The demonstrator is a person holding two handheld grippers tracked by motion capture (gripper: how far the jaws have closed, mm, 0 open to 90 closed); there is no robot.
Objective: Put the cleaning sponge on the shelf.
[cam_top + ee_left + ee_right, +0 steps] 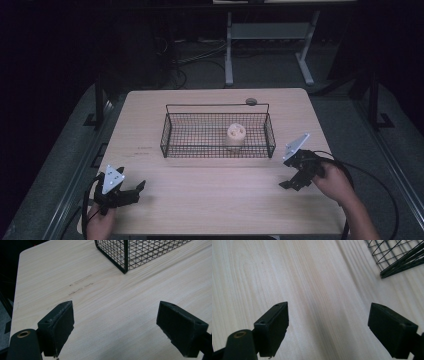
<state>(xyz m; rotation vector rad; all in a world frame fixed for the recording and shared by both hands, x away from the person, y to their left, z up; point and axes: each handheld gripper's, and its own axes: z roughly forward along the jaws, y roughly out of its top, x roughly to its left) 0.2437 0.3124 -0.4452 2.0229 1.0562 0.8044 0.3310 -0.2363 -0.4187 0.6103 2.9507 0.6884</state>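
We hold the left gripper [131, 191] and the right gripper [295, 179] low over the table [210, 210], both on the near side of the wire basket [172, 134], each with its jaws spread wide and nothing between them. The pale cup-like object [236, 136] stands upright inside the basket, toward its right end. If we reach for it, we judge a jaw could catch the basket's rim or handle and drag the basket, or nudge the object over.

Your high view looks forward and down on the whole tabletop [210, 200] from above your side. Your left gripper view sits low and close over the wood, facing the wire basket [130, 252] at 1 o'clock. Your right gripper view, closer still, catches the same basket's corner [397, 262] at 2 o'clock.
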